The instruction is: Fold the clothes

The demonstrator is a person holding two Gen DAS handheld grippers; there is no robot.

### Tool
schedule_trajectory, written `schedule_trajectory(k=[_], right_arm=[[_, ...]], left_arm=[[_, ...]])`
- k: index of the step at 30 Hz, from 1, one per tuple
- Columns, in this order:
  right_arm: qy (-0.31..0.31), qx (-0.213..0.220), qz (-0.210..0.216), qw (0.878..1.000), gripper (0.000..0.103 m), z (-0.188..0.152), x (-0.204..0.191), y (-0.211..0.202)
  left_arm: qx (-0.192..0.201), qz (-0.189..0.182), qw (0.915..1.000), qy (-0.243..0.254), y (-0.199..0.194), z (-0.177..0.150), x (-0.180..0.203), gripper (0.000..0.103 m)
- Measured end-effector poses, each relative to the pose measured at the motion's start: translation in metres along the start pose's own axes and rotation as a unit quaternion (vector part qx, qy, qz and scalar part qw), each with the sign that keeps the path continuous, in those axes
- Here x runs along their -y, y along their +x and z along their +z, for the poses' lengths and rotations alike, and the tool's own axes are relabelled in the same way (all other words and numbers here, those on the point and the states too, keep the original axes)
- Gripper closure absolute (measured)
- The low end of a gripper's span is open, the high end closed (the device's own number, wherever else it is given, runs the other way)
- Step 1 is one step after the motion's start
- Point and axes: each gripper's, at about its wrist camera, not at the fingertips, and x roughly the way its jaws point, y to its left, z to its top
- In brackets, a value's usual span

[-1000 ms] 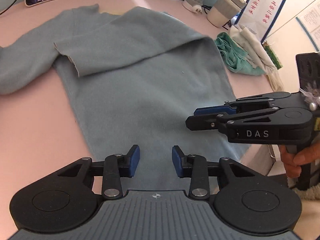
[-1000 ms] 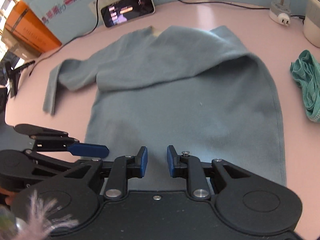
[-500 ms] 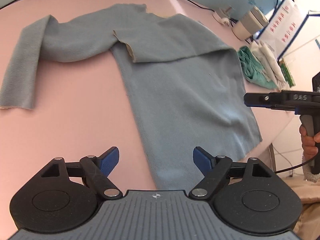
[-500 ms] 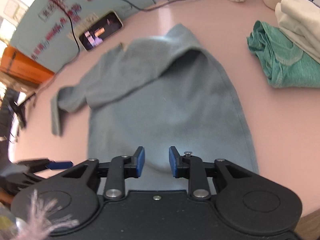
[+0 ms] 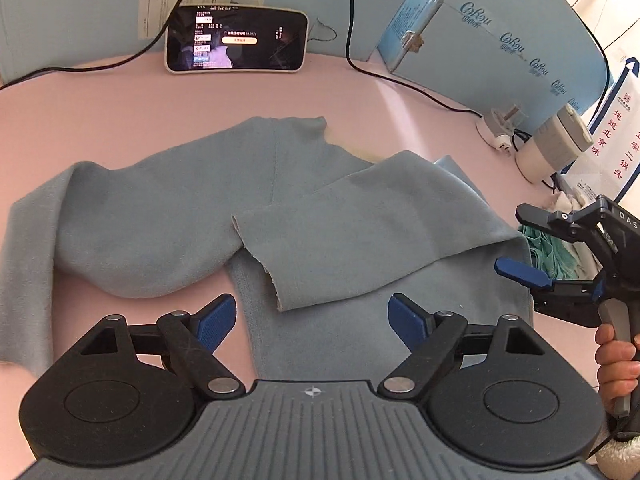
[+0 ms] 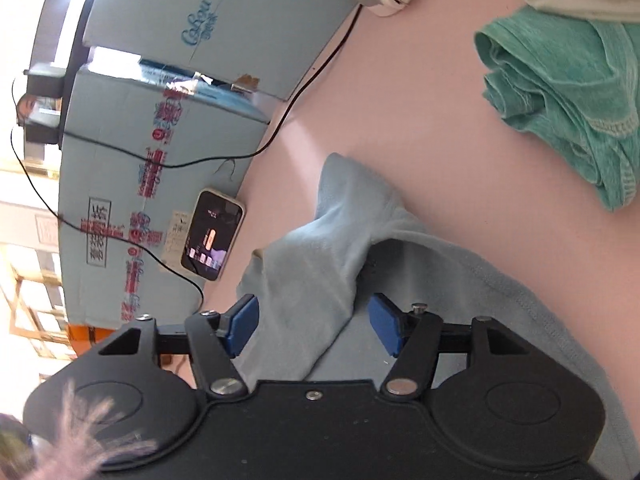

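The blue-grey sweater point(image 5: 328, 240) lies flat on the pink tabletop point(image 5: 100, 112), collar toward the phone point(image 5: 237, 39) propped at the back wall, with one sleeve point(image 5: 360, 236) already folded across the chest and the other sleeve point(image 5: 36, 248) trailing off to the far side from it. The left gripper point(image 5: 312, 316) hovers above the body panel just below the folded cuff, its fingers spread wide and holding nothing. The right gripper point(image 6: 314, 328), rolled on its side, has its fingers parted around the ridge where the folded sleeve meets the shoulder; whether a pad already touches the cloth is hard to tell from this angle. The step in hand looks like tidying that shoulder fold before taking the loose sleeve. To do it well, pinch only the upper layer at the ridge, keep the crease in line with the side seam, and press the body down with the left gripper so nothing drags toward the green garment point(image 6: 560, 96) beside the sweater.
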Motion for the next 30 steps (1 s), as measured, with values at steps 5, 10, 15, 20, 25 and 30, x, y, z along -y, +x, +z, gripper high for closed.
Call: schedule_trajectory(k=[5, 10, 15, 20, 25, 30], right_arm=[[0.072, 0.012, 0.047, 0.996, 0.036, 0.012, 0.022, 0.021], [0.102, 0.026, 0.097, 0.990, 0.035, 0.031, 0.032, 0.032], [0.163, 0.064, 0.166, 0.970, 0.035, 0.047, 0.057, 0.022], [0.216, 0.097, 0.178, 0.955, 0.034, 0.049, 0.077, 0.002], [0.182, 0.108, 0.118, 0.970, 0.032, 0.060, 0.070, -0.023], [0.124, 0.068, 0.055, 0.988, 0.032, 0.068, 0.051, -0.038]], left_arm=[[-0.017, 0.012, 0.9998, 0.009, 0.013, 0.007, 0.009, 0.021], [-0.021, 0.042, 0.9987, 0.021, 0.017, 0.018, 0.013, 0.021], [-0.044, 0.070, 0.9961, 0.032, 0.033, 0.019, 0.011, 0.021], [-0.052, 0.093, 0.9915, 0.075, 0.040, 0.014, 0.022, 0.018], [-0.054, 0.097, 0.9898, 0.090, 0.042, 0.013, 0.024, 0.015], [-0.041, 0.072, 0.9937, 0.076, 0.029, 0.030, 0.018, 0.015]])
